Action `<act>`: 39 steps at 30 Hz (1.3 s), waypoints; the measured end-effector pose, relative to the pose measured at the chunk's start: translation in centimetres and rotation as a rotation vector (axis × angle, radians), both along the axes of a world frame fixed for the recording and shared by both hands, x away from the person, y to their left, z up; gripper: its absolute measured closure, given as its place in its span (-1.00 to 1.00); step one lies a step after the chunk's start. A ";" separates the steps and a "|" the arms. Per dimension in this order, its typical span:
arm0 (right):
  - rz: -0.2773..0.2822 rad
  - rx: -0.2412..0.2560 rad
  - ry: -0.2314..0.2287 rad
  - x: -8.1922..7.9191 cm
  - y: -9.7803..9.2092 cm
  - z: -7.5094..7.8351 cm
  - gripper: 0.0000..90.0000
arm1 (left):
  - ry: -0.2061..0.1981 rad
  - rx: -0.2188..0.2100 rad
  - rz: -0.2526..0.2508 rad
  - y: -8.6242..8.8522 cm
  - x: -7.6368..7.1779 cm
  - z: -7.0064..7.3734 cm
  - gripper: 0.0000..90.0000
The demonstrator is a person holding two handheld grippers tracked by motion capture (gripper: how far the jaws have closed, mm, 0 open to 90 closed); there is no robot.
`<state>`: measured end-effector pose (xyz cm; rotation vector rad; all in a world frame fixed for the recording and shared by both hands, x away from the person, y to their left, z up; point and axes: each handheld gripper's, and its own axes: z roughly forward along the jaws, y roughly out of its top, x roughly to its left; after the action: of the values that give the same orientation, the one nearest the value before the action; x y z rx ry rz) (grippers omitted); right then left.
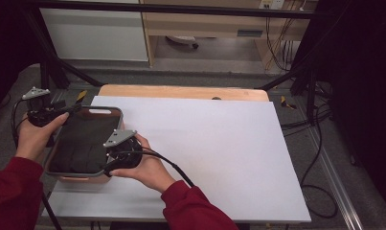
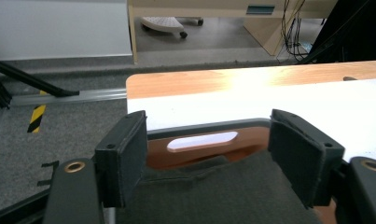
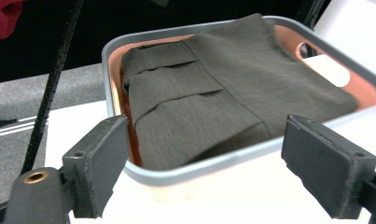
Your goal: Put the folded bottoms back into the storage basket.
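A grey-rimmed, orange-walled basket (image 1: 120,120) sits at the left of the white board and holds a folded dark grey cloth (image 1: 83,143). My left gripper (image 1: 75,109) is open at the basket's far left corner. In the left gripper view, the left gripper (image 2: 206,158) hovers over the cloth (image 2: 223,196), facing the basket's handle slot (image 2: 202,140). My right gripper (image 1: 113,162) is open at the basket's right rim. In the right gripper view, the right gripper (image 3: 213,170) straddles the near rim of the basket (image 3: 112,51), with the cloth (image 3: 223,84) lying beyond.
The white board (image 1: 210,148) covers a wooden table (image 1: 181,91) and is bare to the right of the basket. Black frame posts (image 1: 54,57) stand at the back left. Cables (image 1: 315,143) trail on the floor to the right, and a cabinet (image 1: 205,24) stands behind.
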<state>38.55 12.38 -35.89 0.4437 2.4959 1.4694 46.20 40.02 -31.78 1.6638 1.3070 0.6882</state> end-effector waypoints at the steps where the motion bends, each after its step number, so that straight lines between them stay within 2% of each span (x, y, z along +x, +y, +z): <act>1: -0.006 0.004 -0.002 0.0 -0.4 0.1 -0.69 | -0.007 0.000 -0.006 -0.3 -0.2 0.1 -0.41; 4: -0.026 0.022 -0.004 0.0 -1.8 0.3 -0.73 | -0.028 -0.002 -0.021 -1.1 -0.8 0.1 -0.47; 10: -0.082 0.041 0.014 0.5 -5.0 0.1 -0.79 | -0.071 0.006 -0.010 -3.4 -2.2 -0.2 -0.52; 13: -0.099 0.048 0.014 0.6 -6.6 0.0 -0.84 | -0.083 0.032 -0.007 -4.9 -3.3 -0.1 -0.58; 17: -0.121 0.083 0.039 0.7 -8.9 -0.1 -0.88 | -0.086 0.029 -0.024 -6.8 -5.0 -0.3 -0.67; 21: -0.161 0.092 0.025 0.7 -11.4 0.0 -0.89 | -0.097 -0.002 -0.038 -8.1 -6.7 -0.7 -0.71; 23: -0.181 0.094 0.016 0.8 -12.5 0.1 -0.89 | -0.100 0.000 -0.056 -8.9 -7.5 -1.1 -0.71; 25: -0.204 0.108 0.014 0.8 -13.8 0.2 -0.89 | -0.098 -0.015 -0.076 -9.7 -8.1 -1.6 -0.72; 27: -0.227 0.112 0.011 0.9 -14.8 0.4 -0.89 | -0.084 -0.025 -0.103 -10.4 -8.6 -2.0 -0.75; 31: -0.262 0.129 0.013 1.2 -16.9 0.8 -0.86 | -0.097 -0.028 -0.139 -11.6 -9.4 -2.7 -0.78; 33: -0.274 0.136 0.020 1.2 -17.9 1.1 -0.86 | -0.093 -0.024 -0.140 -12.0 -9.6 -3.0 -0.79; 35: -0.283 0.136 0.015 1.3 -18.6 1.5 -0.86 | -0.093 -0.033 -0.162 -12.3 -9.9 -3.2 -0.79; 39: -0.316 0.136 -0.003 1.3 -20.2 2.3 -0.89 | -0.088 -0.036 -0.165 -12.7 -10.4 -3.9 -0.79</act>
<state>39.83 -7.80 -33.56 0.8172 2.2035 1.5092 35.78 27.31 -35.64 1.6717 1.1003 0.6282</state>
